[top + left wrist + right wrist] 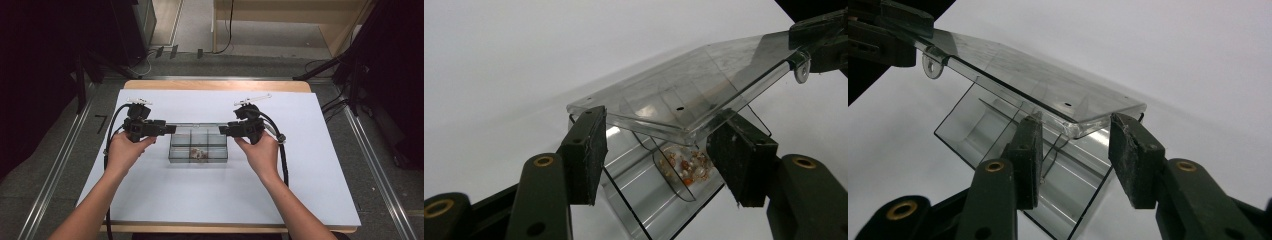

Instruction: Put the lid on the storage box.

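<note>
Both my hands sit low in the high view, left tongs at nine o'clock of the clear bead box, right tongs at three. Its lid runs long between them. Left pads stand apart, loose around one lid end. Right pads likewise, gripping nothing.
</note>
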The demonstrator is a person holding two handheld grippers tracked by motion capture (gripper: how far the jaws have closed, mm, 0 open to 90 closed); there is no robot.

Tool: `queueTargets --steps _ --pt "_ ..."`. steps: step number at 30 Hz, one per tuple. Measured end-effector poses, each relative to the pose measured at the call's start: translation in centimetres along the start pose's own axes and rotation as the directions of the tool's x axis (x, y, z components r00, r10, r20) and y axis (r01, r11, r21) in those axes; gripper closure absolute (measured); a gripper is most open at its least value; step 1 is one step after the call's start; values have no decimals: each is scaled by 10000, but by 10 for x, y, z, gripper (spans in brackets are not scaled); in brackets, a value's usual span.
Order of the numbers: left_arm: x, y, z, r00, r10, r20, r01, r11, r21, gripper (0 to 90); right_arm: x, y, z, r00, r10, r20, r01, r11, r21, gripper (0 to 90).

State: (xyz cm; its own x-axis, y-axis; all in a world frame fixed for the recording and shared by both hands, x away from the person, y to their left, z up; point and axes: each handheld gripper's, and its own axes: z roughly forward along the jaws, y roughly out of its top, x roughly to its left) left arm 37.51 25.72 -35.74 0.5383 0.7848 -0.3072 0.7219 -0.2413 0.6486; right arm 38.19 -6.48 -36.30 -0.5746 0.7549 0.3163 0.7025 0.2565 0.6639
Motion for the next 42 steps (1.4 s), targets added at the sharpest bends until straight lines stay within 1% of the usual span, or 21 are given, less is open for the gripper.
queueTargets --steps 3,6,11,13,15,16,22,26,27,31,33,38,42 --pt "-2 -4 0 10000 18 -29 -18 10000 8 421 0 -4 0 10000 49 -68 -49 10000 1 579" --pt "-3 -8 0 9998 151 -100 -151 9999 -30 421 1 -8 1 10000 -13 -55 13 10000 -21 580" --pt "-4 -14 2 9999 165 29 -165 9999 -19 418 1 -15 3 10000 5 -92 -5 10000 32 575" --pt "-5 -17 3 9998 180 35 -180 9998 -13 415 1 -17 4 9999 52 -91 -51 10000 61 575" --pt "-5 -19 3 9996 269 19 -269 9996 -75 415 1 -20 5 10000 -1 -97 1 10000 8 575" --pt "-5 -20 3 9997 255 36 -255 9996 -91 415 1 -21 4 9999 58 -114 -58 10000 4 576" --pt "-6 -26 3 9993 362 -40 -362 9993 -121 413 1 -24 5 9998 -6 -182 7 10000 5 577" --pt "-5 -29 5 9998 187 82 -186 9997 -159 396 1 -27 5 9998 -108 -171 108 9999 -16 576" --pt "-4 -30 5 9996 264 87 -263 9996 -132 395 2 -28 5 9998 -86 -170 85 10000 -37 576" --pt "-4 -33 6 9996 250 130 -248 9996 -137 392 2 -32 6 9997 -85 -220 84 10000 -35 575" --pt "-4 -35 6 9994 318 120 -316 9994 -121 392 3 -33 7 9997 -160 -190 159 9999 -30 573" --pt "-3 -39 8 9994 267 199 -265 9996 -98 387 6 -38 9 9995 -305 -76 305 9995 24 571" --pt "-3 -43 9 9991 408 147 -408 9992 -28 387 6 -42 10 9996 -239 -181 240 9997 61 571"
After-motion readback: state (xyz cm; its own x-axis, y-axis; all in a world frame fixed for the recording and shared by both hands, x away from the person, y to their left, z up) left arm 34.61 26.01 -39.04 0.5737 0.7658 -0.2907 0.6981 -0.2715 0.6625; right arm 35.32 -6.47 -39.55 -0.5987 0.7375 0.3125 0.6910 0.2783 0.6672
